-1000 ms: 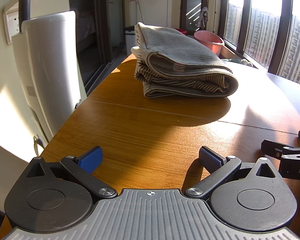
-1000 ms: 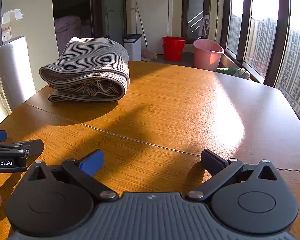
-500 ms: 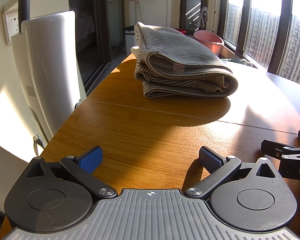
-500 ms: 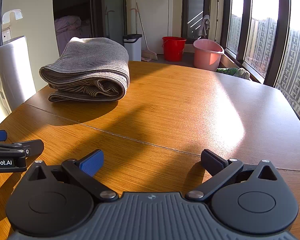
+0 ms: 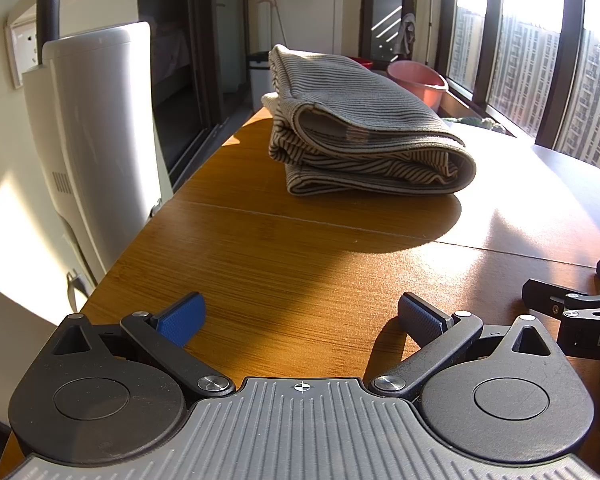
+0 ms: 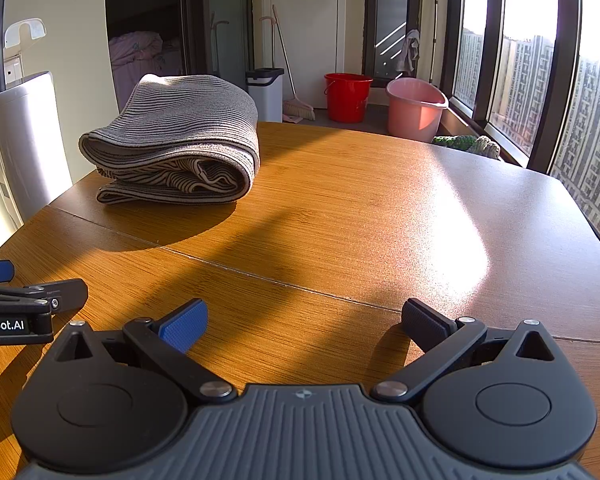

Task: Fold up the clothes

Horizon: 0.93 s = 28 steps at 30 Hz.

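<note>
Folded striped garment [image 5: 364, 140] lies well beyond both spread, empty tools.

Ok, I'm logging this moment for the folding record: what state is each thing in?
striped garment: folded, lying on the table.
left gripper: open, holding nothing.
right gripper: open, holding nothing.
pink basin: upright on the floor.
red bucket: upright.

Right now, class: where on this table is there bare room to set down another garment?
The broad sunlit stretch of table right of the folded striped garment, toward the windows, is bare. So is the strip between the garment and both open tongs. The far-left corner is taken.
</note>
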### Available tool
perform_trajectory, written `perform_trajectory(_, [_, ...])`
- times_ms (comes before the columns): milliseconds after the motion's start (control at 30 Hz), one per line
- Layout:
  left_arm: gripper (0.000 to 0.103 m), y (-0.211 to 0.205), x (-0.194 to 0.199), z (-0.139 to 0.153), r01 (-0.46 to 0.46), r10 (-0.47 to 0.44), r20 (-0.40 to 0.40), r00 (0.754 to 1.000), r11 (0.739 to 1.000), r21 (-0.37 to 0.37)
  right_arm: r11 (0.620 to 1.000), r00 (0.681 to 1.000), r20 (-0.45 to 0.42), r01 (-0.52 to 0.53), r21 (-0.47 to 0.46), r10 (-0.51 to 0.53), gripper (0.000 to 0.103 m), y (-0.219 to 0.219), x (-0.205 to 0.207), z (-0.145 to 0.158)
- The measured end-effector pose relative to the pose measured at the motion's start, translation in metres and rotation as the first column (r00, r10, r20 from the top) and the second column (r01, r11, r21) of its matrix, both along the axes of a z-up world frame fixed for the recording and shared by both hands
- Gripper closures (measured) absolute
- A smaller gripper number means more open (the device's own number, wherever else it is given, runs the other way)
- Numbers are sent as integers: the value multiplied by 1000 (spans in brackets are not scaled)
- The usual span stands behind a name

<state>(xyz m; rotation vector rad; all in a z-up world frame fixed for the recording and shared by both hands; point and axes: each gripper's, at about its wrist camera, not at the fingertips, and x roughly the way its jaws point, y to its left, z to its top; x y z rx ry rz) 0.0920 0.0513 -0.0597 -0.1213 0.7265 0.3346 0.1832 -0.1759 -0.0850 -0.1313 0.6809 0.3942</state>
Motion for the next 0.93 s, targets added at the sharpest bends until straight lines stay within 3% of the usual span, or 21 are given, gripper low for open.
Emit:
perform_trajectory(767, [0, 3, -2, 1, 22, -22, 7, 1000, 1000, -11, 1000, 1000, 2, -4, -7, 4, 0, 2, -1, 0])
perform_trajectory(867, [0, 16, -18, 10, 22, -13, 133, 991, 998, -66, 995, 995, -14, -97, 35, 98, 0, 11, -2, 3])
perform_trajectory(933, [0, 27, -34, 21, 21, 2, 259, 966, 996, -84, 974, 976, -21, -214, 72, 216, 0, 29, -6, 9])
